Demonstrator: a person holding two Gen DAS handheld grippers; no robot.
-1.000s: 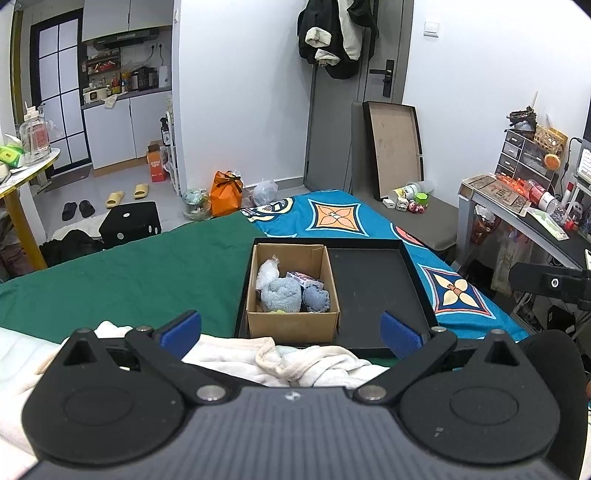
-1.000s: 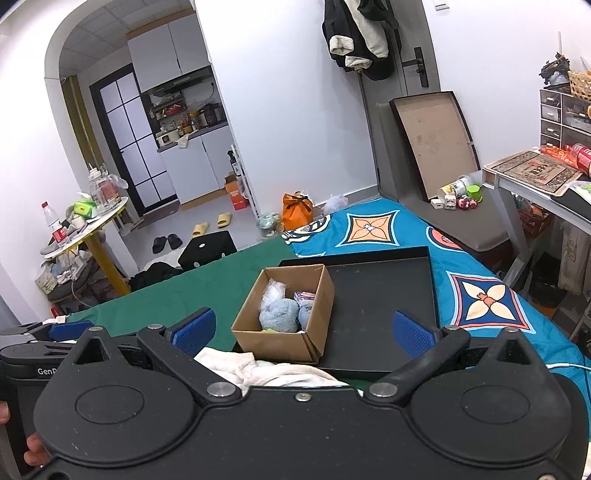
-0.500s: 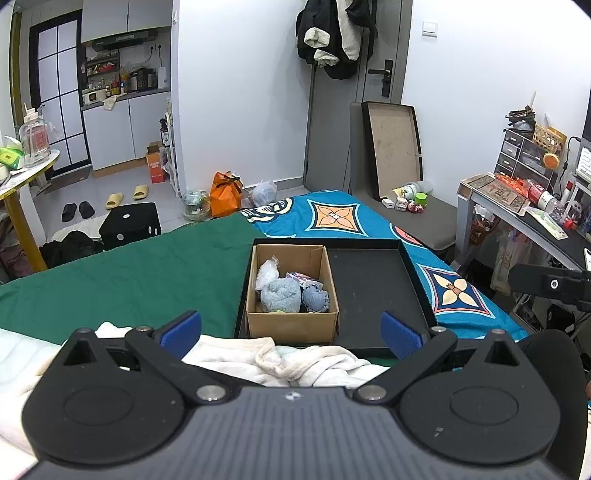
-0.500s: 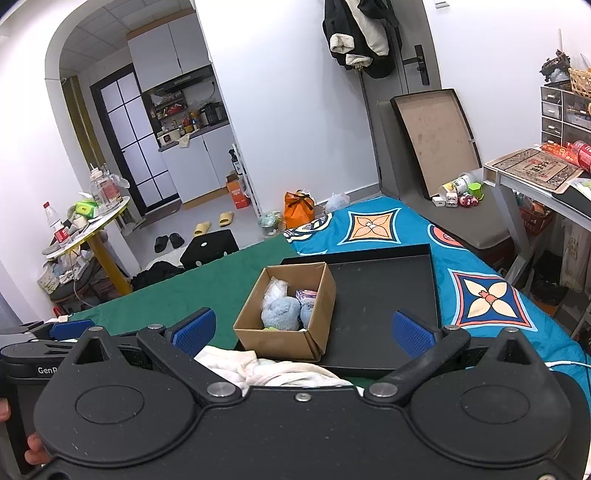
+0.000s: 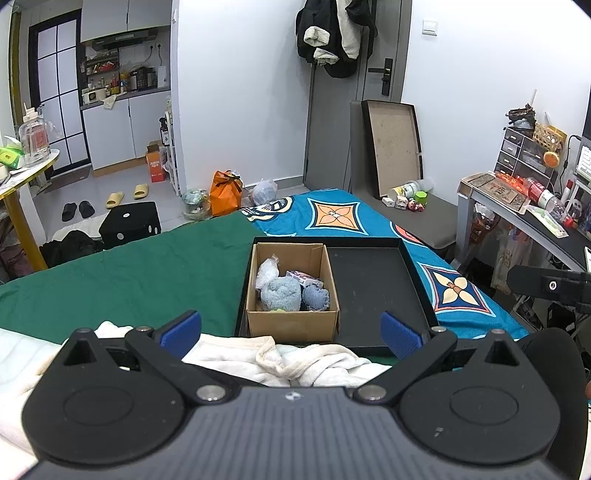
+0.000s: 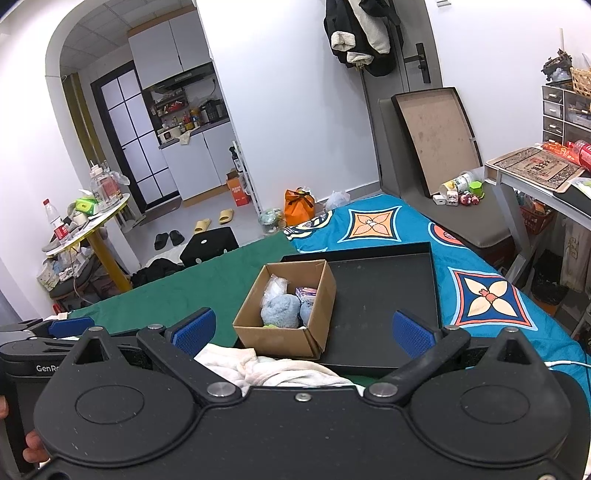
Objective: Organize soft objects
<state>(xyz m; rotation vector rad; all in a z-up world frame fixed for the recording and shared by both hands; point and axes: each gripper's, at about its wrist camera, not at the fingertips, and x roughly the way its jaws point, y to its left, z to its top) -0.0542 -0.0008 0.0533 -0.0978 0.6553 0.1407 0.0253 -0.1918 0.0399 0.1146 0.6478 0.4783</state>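
Left gripper (image 5: 291,328) spread wide, nothing held, hovering over the cream towel (image 5: 291,360) at six o'clock. Right gripper (image 6: 302,328) equally wide and empty above the same towel (image 6: 266,371). Dead ahead at twelve, the cardboard box (image 5: 291,325) sits in the black tray's (image 5: 373,288) left half, with blue rolled cloths (image 5: 280,293) and a plastic bag (image 5: 267,271) inside.

An orange bag (image 5: 225,192) and yellow slippers (image 5: 127,195) sit on the floor; dark jackets (image 6: 360,35) hang on the door.
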